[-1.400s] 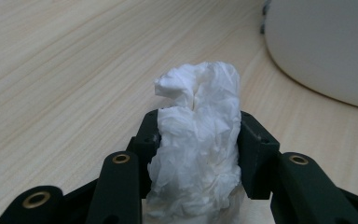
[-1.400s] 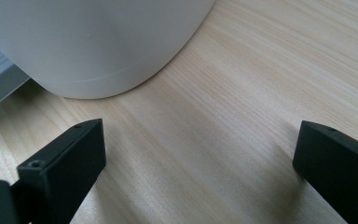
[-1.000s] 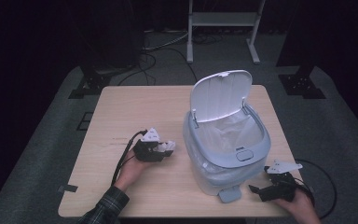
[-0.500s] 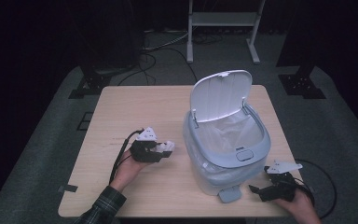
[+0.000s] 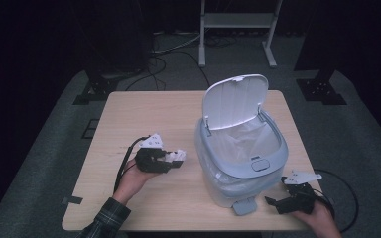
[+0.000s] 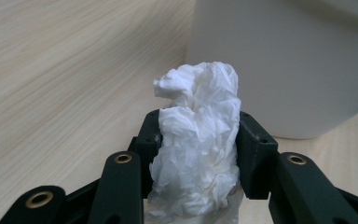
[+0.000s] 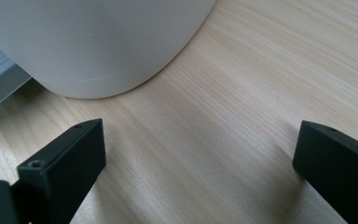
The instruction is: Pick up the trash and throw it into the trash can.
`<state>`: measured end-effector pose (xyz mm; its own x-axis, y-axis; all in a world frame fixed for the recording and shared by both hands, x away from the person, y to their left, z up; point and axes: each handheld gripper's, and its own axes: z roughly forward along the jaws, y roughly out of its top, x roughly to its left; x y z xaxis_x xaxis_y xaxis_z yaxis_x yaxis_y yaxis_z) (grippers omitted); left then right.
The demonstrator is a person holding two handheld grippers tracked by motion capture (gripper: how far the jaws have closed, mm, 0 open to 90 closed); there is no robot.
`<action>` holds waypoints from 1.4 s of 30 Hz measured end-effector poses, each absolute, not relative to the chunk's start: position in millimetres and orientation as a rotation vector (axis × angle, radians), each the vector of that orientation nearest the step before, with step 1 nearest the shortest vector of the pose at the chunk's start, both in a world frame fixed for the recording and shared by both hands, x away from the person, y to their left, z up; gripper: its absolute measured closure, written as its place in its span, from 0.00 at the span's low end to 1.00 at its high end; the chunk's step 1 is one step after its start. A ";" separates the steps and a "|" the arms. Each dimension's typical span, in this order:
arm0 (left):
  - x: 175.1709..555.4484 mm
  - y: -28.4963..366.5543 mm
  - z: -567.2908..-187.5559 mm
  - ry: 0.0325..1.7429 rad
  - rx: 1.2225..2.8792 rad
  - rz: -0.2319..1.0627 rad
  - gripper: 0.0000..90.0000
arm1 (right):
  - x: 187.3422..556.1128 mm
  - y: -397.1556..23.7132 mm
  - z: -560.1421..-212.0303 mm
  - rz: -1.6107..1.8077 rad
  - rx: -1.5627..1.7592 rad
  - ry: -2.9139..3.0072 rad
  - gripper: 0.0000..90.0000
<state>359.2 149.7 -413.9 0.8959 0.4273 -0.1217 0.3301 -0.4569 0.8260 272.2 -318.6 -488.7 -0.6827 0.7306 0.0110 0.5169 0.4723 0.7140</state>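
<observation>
At the near right edge of the wooden table point(image 5: 178, 114), the right gripper point(image 5: 278, 203) is held low with its jaws spread wide and nothing between them, just beside the pedal point(image 5: 243, 207) at the foot of the bin. Farther left, the left gripper point(image 5: 176, 159) is raised above the tabletop, its jaws partly closed and pressed onto a crumpled white tissue point(image 6: 200, 144), close to the wall of the grey-white bin point(image 5: 240, 168). Beyond, the lid point(image 5: 234, 101) is seen standing open above a white liner point(image 5: 238, 141).
</observation>
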 end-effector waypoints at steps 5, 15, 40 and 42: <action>356.6 150.3 -407.4 0.529 2.070 0.115 0.65 | 272.2 -318.6 -488.7 1.026 1.061 2.428 0.02; 351.9 151.6 -393.0 0.495 2.053 0.099 0.66 | 272.2 -318.6 -488.7 1.027 1.061 2.428 0.02; 334.3 147.4 -343.5 0.389 1.967 0.019 0.67 | 272.1 -318.4 -488.7 1.028 1.058 2.431 0.02; 332.3 147.1 -338.1 0.379 1.959 0.012 0.67 | 272.1 -318.4 -488.7 1.028 1.058 2.431 0.02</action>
<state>332.3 147.1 -338.1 0.9491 0.2686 -0.1645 0.2575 -0.3608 0.8964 272.1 -318.4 -488.7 -0.6851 0.7284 0.0119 0.5159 0.4735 0.7139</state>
